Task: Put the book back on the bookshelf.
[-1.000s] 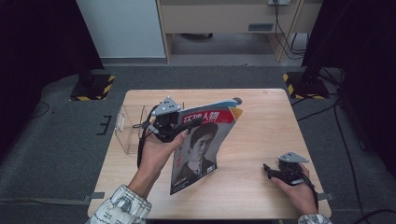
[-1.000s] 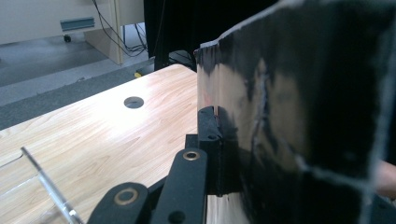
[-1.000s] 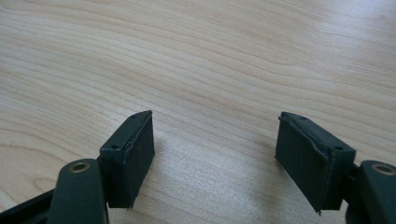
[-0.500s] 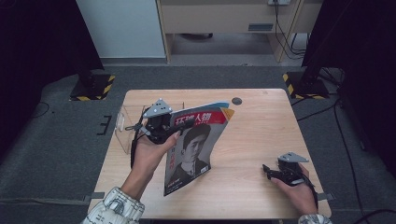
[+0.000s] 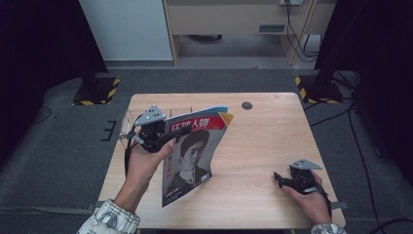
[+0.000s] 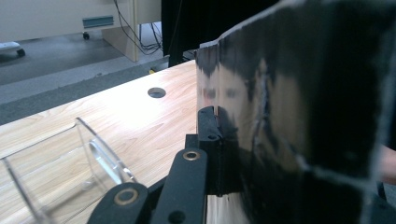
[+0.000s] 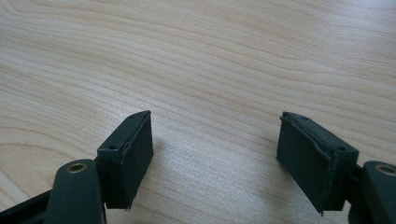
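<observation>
- Wood table [image 5: 263,146], high view: left gripper [image 5: 155,132] clamped on magazine [image 5: 192,156] at its top-left corner, held upright off the surface; clear acrylic stand [image 5: 127,122] just behind, round hole [image 5: 247,105] further back.
- Right gripper [image 5: 292,181] rests near the front right corner.
- Versus a second ago: magazine has shifted left toward the stand.
- Left gripper view: jaws pinch the glossy cover [image 6: 299,107]; stand [image 6: 70,163] close, probably untouched.
- Right gripper view: jaws apart over bare wood [image 7: 210,60].

We see the magazine [image 5: 192,156] at the left middle of the worktop [image 5: 263,146], raised up, with its lower corner near the front edge. Just left of it and behind stands the clear rack [image 5: 127,124]. The right claw [image 5: 278,178] rests well apart, at the front right corner.
</observation>
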Action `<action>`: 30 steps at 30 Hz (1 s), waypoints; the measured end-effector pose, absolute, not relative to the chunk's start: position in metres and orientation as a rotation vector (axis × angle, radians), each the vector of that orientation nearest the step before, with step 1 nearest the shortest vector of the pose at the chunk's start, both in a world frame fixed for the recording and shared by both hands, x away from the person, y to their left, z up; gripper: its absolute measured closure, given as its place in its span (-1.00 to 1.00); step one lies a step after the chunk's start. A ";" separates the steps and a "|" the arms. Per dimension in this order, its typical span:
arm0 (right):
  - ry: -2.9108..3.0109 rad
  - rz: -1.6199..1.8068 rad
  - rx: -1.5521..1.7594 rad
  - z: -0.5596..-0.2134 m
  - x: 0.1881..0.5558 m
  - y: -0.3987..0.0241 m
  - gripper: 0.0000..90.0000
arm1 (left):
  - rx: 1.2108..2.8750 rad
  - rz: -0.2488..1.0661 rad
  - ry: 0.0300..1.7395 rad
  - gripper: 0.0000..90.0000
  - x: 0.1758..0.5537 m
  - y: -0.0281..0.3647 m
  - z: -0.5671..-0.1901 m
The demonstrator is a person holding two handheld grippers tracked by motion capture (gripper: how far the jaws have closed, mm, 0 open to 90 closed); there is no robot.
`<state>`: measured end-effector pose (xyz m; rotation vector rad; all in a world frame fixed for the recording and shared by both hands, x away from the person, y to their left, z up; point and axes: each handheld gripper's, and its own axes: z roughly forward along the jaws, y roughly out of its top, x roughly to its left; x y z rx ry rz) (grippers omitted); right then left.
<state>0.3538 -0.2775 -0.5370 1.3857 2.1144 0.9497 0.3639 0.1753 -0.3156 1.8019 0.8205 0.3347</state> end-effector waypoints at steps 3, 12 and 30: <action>2.115 0.949 1.386 -0.537 0.354 -0.277 -0.40 | 1.800 0.339 0.821 0.92 0.363 0.180 -0.317; 2.114 0.950 1.387 -0.537 0.354 -0.277 -0.40 | 1.771 0.358 0.843 0.92 0.355 0.213 -0.320; 2.114 0.949 1.387 -0.537 0.354 -0.278 -0.41 | 1.749 0.378 0.862 0.92 0.336 0.255 -0.324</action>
